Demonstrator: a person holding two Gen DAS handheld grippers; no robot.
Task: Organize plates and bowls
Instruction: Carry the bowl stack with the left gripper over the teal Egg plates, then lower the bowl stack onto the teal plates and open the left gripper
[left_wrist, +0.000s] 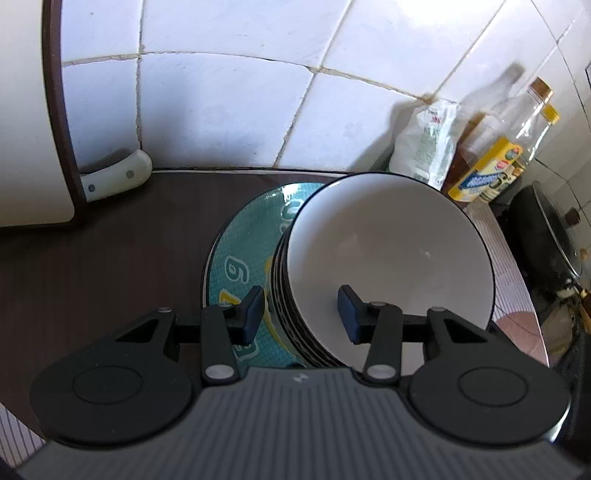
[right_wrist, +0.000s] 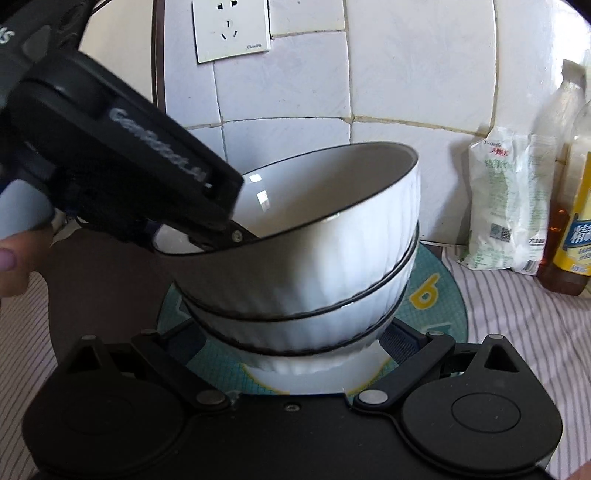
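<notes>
Stack of ribbed white bowls (right_wrist: 306, 266) standing on a teal plate (right_wrist: 439, 295) on the dark tabletop (left_wrist: 110, 266); the plate's yellow numerals are largely hidden beneath the stack. The left hand-held gripper (left_wrist: 301, 314) straddles the top bowl's rim, pads apart and not pressing. The right hand-held gripper (right_wrist: 295, 343) flanks the lowest bowl; its fingertips are hidden, so contact cannot be told. The bottle (right_wrist: 576, 236) beside the stack has an illegible label.
</notes>
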